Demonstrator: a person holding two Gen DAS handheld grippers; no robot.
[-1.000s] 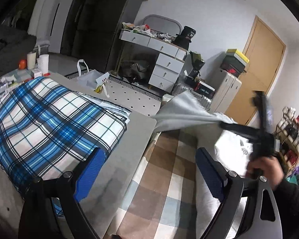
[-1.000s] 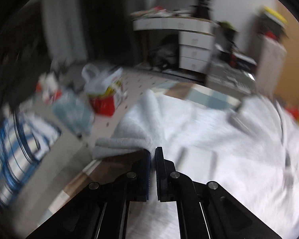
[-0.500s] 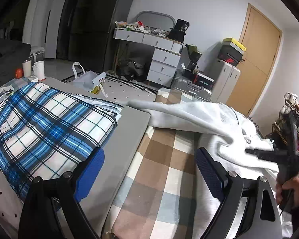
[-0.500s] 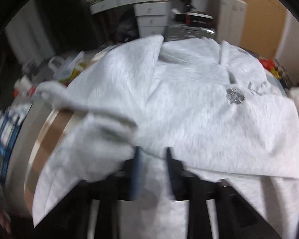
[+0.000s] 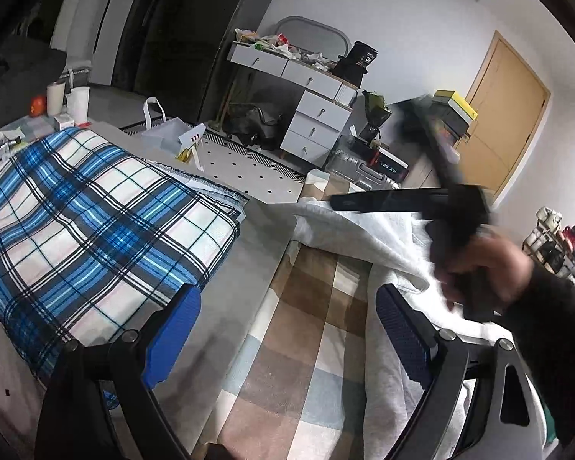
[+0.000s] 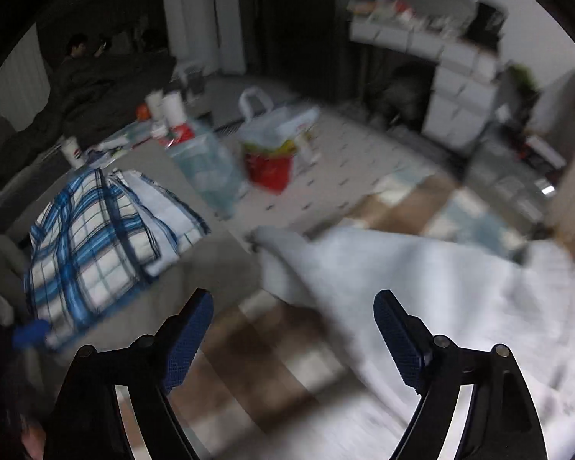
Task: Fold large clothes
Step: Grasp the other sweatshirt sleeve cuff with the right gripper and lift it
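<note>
A light grey sweatshirt (image 5: pixel 368 230) lies on the checked brown and beige bedspread (image 5: pixel 306 329), one sleeve folded across it; it also shows in the right wrist view (image 6: pixel 421 268). My left gripper (image 5: pixel 287 326) is open and empty, hovering over the bedspread left of the sweatshirt. My right gripper (image 6: pixel 293 335) is open and empty above the sweatshirt's left edge. In the left wrist view it (image 5: pixel 421 199) shows blurred in a hand over the garment.
A folded blue plaid cloth (image 5: pixel 88 214) lies on a grey surface (image 5: pixel 257 237) to the left; it also shows in the right wrist view (image 6: pixel 96 237). Bags (image 6: pixel 272 153) stand on the floor beyond. White drawers (image 5: pixel 318 122) and a wooden door (image 5: pixel 498 115) are at the back.
My right gripper pulled the sleeve across the sweatshirt, let it go and opened wide. It has swung back left over the garment. My left gripper stayed open and nearly still.
</note>
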